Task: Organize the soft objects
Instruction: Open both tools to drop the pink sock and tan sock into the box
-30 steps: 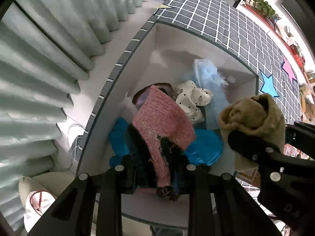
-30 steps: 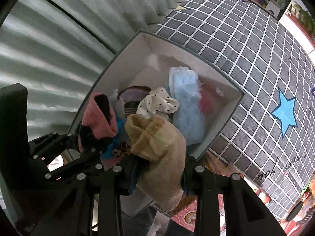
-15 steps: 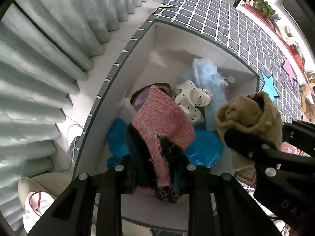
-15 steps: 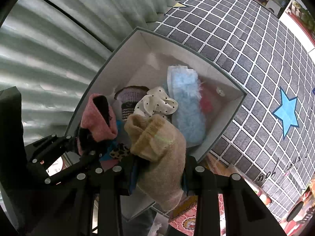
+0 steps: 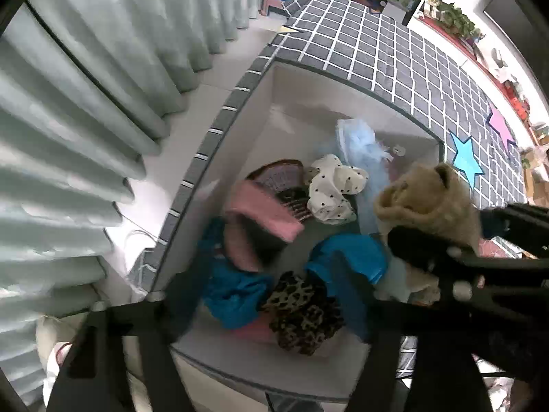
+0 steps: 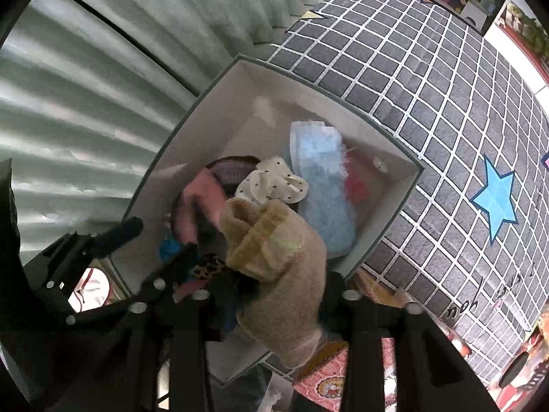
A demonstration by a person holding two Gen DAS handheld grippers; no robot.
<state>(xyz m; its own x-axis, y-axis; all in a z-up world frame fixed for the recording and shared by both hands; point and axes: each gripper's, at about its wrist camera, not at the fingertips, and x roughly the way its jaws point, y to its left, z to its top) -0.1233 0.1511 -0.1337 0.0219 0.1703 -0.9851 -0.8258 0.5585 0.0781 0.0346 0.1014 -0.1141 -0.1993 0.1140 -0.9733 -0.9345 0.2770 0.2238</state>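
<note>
An open box (image 5: 343, 91) (image 6: 403, 190) with a grey rim and white walls holds several soft things: a light blue fluffy piece (image 6: 326, 206), a white dotted cloth (image 5: 333, 189), blue fabric (image 5: 233, 295) and a leopard-print piece (image 5: 302, 312). A pink sock (image 5: 260, 216) shows blurred above them, free of my left gripper (image 5: 264, 285), whose jaws are opening wide over the box. My right gripper (image 6: 278, 295) hangs beside it. A tan sock (image 6: 278, 250) (image 5: 432, 202) is still pinched upright between its jaws, which are opening.
The box stands at the corner of a grey grid-patterned cover (image 6: 429, 68) with a blue star (image 6: 494, 199). Pale pleated curtains (image 5: 85, 103) hang close along the left. A white shoe (image 5: 51, 360) lies on the floor below.
My left gripper's jaws have spread and the pink sock has left them, dropping toward the box. The tan sock keeps its place between the right fingers.
</note>
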